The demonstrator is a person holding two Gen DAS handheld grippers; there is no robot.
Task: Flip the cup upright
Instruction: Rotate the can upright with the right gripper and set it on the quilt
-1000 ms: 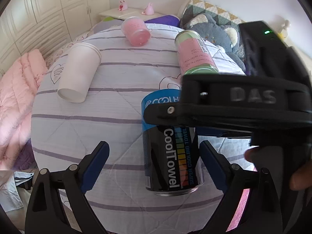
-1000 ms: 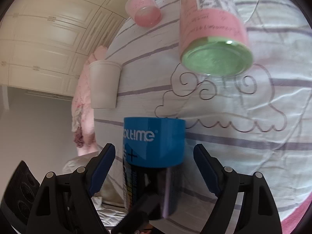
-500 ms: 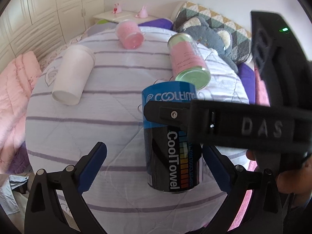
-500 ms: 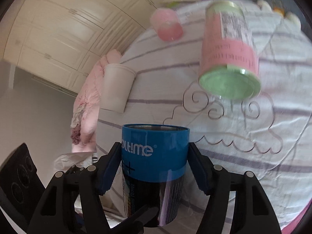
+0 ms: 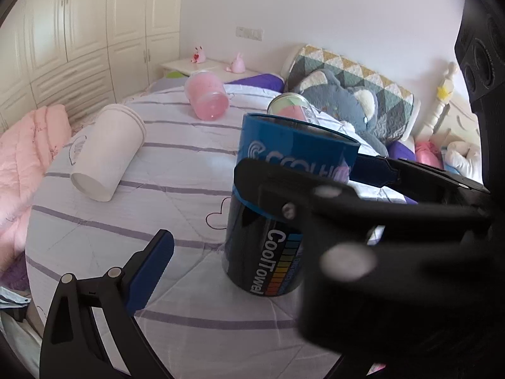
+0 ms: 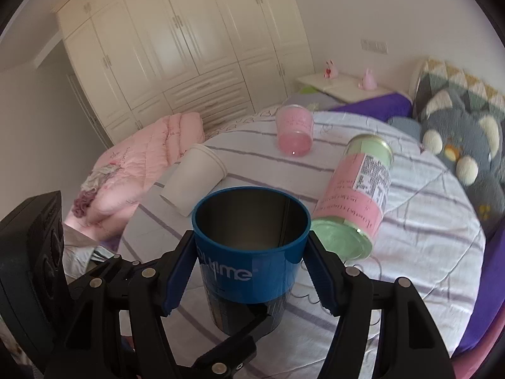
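Note:
A blue and black "CoolTowel" cup (image 5: 277, 221) stands nearly upright on the striped round table, mouth up. My right gripper (image 6: 251, 268) is shut on the cup (image 6: 252, 252) near its blue rim; its arm crosses the left wrist view (image 5: 363, 221). My left gripper is open and empty; only its left finger (image 5: 151, 265) shows, left of the cup, its right finger hidden behind the right arm. A white cup (image 5: 110, 151), a pink cup (image 5: 208, 99) and a pink and green can (image 6: 356, 195) lie on their sides.
The table (image 5: 173, 189) is covered by a white cloth with purple stripes. A pink quilt (image 5: 19, 158) lies left of it. A grey plush toy (image 5: 347, 104) and pillows sit behind. White wardrobes (image 6: 189, 47) line the far wall.
My right gripper closed on the blue cup and turned it from lying on its side to nearly upright, mouth up. The left gripper stayed open beside it.

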